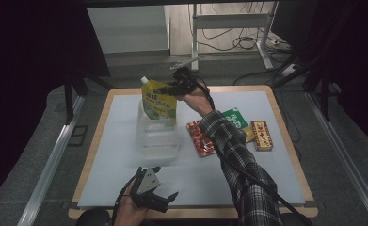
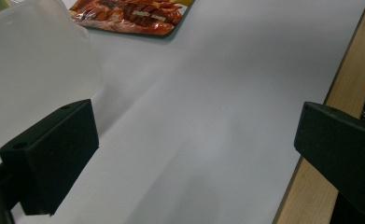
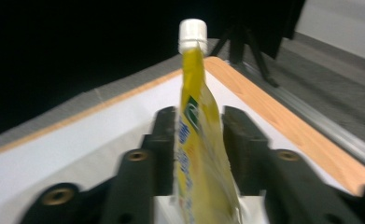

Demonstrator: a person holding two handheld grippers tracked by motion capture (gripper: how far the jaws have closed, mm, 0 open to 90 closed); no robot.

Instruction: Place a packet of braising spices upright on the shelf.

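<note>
Right gripper view: my hand-held gripper (image 3: 196, 126) stands parted around the yellow pouch (image 3: 199, 154). Unsupported, it could topple from the clear tub (image 1: 158, 136).

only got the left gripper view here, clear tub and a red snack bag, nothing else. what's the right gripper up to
observer: The right gripper is over the far end of the clear tub, with a yellow spout pouch upright between its jaws.
operator: is it squeezing the pouch
observer: It seems not. In the right gripper view a thin gap shows on each side of the pouch.
operator: what else is on the table
observer: To the right of the red snack bag lie a green pack and a red and yellow box.
</note>
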